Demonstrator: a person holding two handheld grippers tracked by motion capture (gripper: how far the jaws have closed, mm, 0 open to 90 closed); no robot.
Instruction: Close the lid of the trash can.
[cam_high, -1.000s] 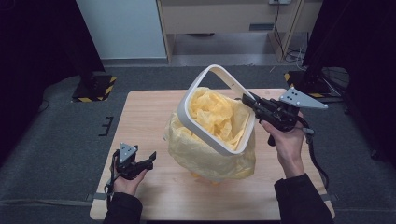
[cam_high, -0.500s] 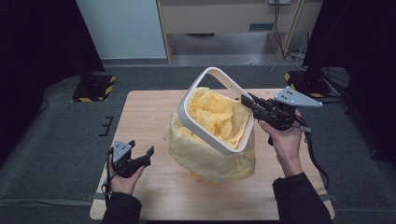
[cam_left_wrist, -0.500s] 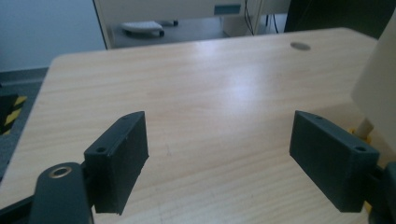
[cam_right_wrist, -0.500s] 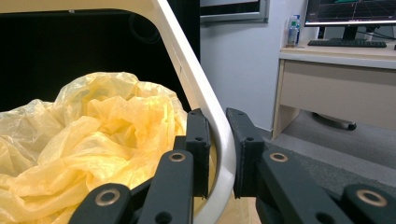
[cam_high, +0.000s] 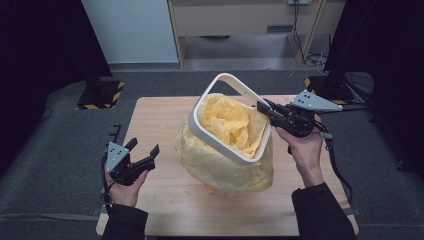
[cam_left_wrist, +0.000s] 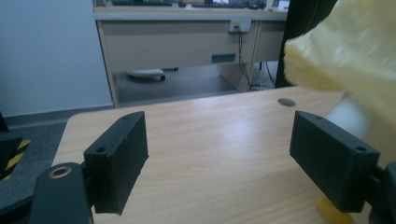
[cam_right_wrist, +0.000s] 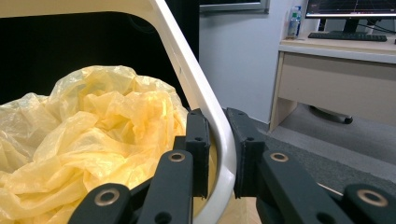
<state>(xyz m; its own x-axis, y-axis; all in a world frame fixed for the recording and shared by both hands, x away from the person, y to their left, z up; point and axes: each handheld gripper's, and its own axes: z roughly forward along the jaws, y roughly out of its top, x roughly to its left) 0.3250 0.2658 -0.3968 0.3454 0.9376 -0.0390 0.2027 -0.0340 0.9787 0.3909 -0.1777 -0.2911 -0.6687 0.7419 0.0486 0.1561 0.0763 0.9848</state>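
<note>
The wooden table (cam_high: 160, 125) is seen to carry a yellow plastic bag (cam_high: 220, 165), bunched and bulging at its middle. Over the bag's mouth a white rim frame (cam_high: 227, 150) is held tilted, its far end raised and pointed away from the person, its long axis running from the near left to the far right (seen from above). The frame's right side is clamped between the jaws of the right gripper (cam_high: 265, 108). The left gripper (cam_high: 143, 148) is held near the table's left edge, well apart from the bag, its jaws spread wide on nothing.
</note>
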